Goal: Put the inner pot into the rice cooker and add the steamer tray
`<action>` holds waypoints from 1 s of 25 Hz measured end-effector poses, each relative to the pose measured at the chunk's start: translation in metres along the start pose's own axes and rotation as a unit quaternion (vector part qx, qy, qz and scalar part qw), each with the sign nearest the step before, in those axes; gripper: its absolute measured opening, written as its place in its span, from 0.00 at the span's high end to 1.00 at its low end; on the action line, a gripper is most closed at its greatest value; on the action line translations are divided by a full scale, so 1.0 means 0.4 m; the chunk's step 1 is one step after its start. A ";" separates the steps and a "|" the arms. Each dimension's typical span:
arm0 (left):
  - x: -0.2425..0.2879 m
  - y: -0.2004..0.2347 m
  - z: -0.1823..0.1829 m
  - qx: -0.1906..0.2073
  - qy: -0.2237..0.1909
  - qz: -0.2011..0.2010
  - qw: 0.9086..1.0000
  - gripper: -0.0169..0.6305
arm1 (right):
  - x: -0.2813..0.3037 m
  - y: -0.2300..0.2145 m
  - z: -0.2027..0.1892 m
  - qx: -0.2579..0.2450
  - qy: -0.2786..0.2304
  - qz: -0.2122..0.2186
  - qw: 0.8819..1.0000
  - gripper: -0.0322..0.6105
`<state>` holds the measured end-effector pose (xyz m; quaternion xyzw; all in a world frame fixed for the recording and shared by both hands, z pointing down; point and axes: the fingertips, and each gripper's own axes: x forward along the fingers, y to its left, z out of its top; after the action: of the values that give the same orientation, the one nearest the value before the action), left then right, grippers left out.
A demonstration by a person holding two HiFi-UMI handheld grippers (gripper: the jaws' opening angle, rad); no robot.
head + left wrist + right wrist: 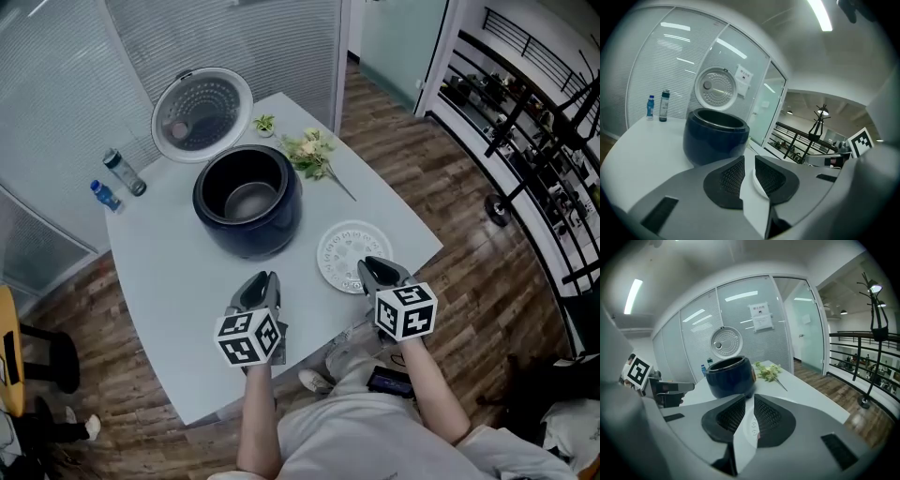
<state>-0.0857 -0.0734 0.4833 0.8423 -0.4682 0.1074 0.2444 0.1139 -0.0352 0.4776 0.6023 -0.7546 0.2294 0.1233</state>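
The white table (169, 272) fills most of the head view, with wooden floor around it. Toward its far side stands the dark blue rice cooker (277, 230), its round lid (202, 112) tipped up and open behind it, the perforated underside facing me. The inner pot (249, 200) sits down inside the cooker, and its grey bottom shows through the open top. The white steamer tray (342, 246) lies flat on the table just to the right of the cooker, on the side nearer me.

I hold my right gripper (373, 266) with its tips over the near edge of that tray. Its jaws are closed to a thin slit and hold nothing; the tray's holes show through the slit below. Whether the tips touch the tray I cannot tell. My left gripper (265, 278) hangs over bare table in front of the cooker, its jaws likewise drawn down to a narrow slit, with nothing between them.

A spray of pale flowers (314, 150) lies beyond the tray, beside the cooker. Two bottles (124, 172) stand at the far left edge. A small green plant (264, 123) sits just beside the lid.
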 end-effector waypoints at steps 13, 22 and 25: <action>0.205 -0.085 -0.200 -0.005 0.113 -0.029 0.993 0.84 | 0.039 -0.239 -0.143 0.051 0.073 -0.047 0.995 0.83; 0.319 -0.098 -0.293 -0.028 0.160 -0.012 0.987 0.79 | 0.096 -0.362 -0.222 0.060 0.123 -0.059 0.989 0.79; 0.347 -0.110 -0.320 -0.039 0.169 -0.010 0.985 0.78 | 0.109 -0.394 -0.245 0.063 0.129 -0.063 0.988 0.78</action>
<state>0.0320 -0.0904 0.6363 0.8067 -0.4154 0.2269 0.3537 0.2467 -0.0505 0.6137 0.6204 -0.6771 0.3440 0.1959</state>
